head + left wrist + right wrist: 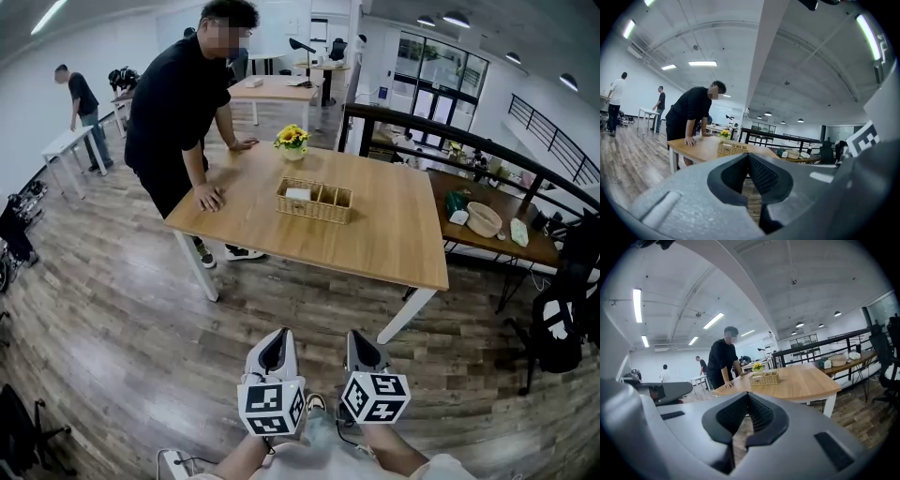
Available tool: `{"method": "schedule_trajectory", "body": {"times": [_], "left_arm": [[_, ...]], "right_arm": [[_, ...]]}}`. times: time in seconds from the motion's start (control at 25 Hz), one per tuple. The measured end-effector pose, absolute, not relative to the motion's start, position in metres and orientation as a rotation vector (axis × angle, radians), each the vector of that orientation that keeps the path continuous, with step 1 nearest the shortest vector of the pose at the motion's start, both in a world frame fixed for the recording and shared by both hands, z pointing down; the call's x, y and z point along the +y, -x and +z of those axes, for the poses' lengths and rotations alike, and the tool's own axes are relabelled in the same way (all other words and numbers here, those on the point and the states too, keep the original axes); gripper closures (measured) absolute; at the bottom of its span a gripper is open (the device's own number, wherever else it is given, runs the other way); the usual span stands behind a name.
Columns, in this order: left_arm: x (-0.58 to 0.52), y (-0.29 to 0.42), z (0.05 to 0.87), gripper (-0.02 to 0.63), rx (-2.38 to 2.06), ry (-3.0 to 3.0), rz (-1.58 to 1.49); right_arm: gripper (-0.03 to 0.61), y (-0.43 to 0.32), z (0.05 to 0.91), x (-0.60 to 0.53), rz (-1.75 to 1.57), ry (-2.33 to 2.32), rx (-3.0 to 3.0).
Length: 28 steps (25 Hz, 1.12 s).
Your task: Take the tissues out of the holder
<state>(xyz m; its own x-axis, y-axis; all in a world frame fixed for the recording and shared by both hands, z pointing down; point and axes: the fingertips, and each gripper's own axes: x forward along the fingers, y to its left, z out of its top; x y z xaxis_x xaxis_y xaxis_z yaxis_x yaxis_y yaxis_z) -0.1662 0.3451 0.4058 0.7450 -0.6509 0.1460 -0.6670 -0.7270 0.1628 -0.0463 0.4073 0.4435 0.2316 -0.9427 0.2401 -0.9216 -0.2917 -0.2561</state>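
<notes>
Near the middle of the wooden bench (394, 234): a divided wicker holder (314, 210), with white tissues (298, 194) in the compartment at its left end in the head view, and a small pot of yellow flowers (292, 139) just beyond. Leaning on the bench's far-left corner, 2 palms flat: a person (178, 103) in black. Held low over the plank floor (112, 319), side by side and well short of the bench: left gripper (274, 349) and right gripper (362, 349), fingers of each clenched together on nothing.

Open office: wooden desks (394, 225), glass partitions (441, 70), railing (487, 145).
</notes>
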Motion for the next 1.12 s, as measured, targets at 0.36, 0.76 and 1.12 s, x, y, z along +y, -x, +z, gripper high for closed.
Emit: {"method": "schedule_trajectory", "body": {"times": [0.36, 0.76, 1.12], "left_arm": [[0.298, 0.119, 0.398, 0.615, -1.064, -2.743, 0.123], [0.245, 0.072, 0.401, 0.615, -1.088, -2.717, 0.124], [0.209, 0.045, 0.41, 0.616, -1.128, -2.681, 0.131]], "right_arm": [[0.574, 0.003, 0.437, 0.357, -0.549, 2.395, 1.872], [0.574, -0.043, 0.441, 0.302, -0.572, 2.387, 1.917], [0.574, -0.066, 0.45, 0.26, -0.599, 2.362, 1.982]]}}
